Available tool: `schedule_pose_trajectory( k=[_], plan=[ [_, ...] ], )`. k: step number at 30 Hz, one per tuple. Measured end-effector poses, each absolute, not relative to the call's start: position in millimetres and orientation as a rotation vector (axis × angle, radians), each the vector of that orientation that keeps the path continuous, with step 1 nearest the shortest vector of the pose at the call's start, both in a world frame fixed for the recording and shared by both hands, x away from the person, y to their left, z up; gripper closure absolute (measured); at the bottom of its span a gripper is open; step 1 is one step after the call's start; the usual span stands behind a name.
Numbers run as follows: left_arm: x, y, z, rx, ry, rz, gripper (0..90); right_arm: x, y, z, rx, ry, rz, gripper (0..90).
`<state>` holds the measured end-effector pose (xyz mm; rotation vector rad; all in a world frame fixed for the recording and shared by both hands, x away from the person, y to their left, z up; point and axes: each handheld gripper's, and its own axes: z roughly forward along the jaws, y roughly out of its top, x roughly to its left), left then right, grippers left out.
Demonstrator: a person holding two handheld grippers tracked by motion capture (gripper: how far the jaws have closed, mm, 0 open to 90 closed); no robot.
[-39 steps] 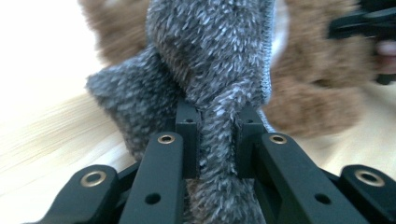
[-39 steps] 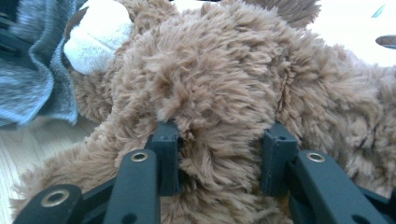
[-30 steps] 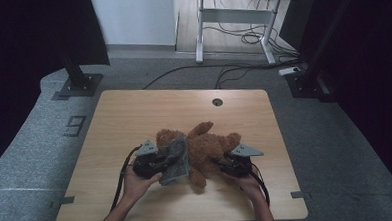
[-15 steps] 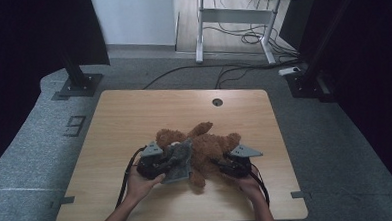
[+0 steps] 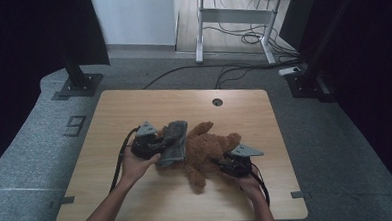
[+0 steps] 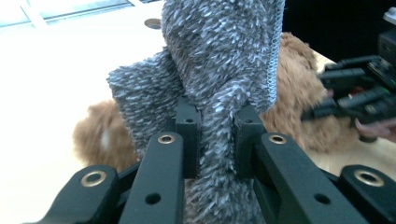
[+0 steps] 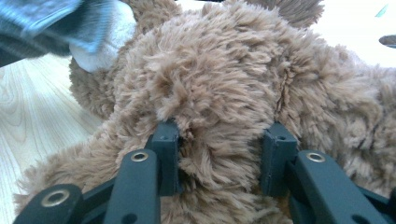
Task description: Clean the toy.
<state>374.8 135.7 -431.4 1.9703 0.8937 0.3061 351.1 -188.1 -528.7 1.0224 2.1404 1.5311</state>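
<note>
A brown teddy bear (image 5: pixel 205 149) lies on the wooden table (image 5: pixel 184 106) near its front middle. A grey knitted garment (image 5: pixel 171 141) hangs bunched over the bear's left side. My left gripper (image 5: pixel 158 143) is shut on a fold of that grey garment (image 6: pixel 219 93), which rises between the two black jaws, and the bear (image 6: pixel 299 112) lies behind it. My right gripper (image 5: pixel 221 164) is shut on the bear's plush body (image 7: pixel 219 107), and fur bulges between its pads. Across the bear, the left gripper view catches the right gripper (image 6: pixel 359 98).
A round cable hole (image 5: pixel 217 102) sits near the table's far edge. Black cables trail from both grippers toward the front edge. Beyond the table stand a black stand base (image 5: pixel 78 85) and a white desk frame (image 5: pixel 240 18) with cables on the floor.
My left gripper has lifted the grey garment and carried it up and away from the front edge, over the bear. The right gripper has stayed in place on the bear.
</note>
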Motion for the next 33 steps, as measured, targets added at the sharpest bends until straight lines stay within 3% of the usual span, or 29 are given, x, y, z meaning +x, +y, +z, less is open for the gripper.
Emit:
schedule_pose_trajectory(
  k=[6,20,33],
  plan=[
    [395.2,125.4,-438.2,2.006,0.940,0.264,76.6,350.4,-187.7,-528.6,1.027,2.140,1.528,58.2],
    [401.8,191.0,-466.5,1.970,1.131,0.290,76.6,350.1,-187.5,-528.5,1.021,2.141,1.525,58.3],
    [351.2,249.3,-456.2,1.926,1.139,0.368,75.7,350.2,-187.9,-528.6,1.023,2.139,1.531,58.1]
  ],
)
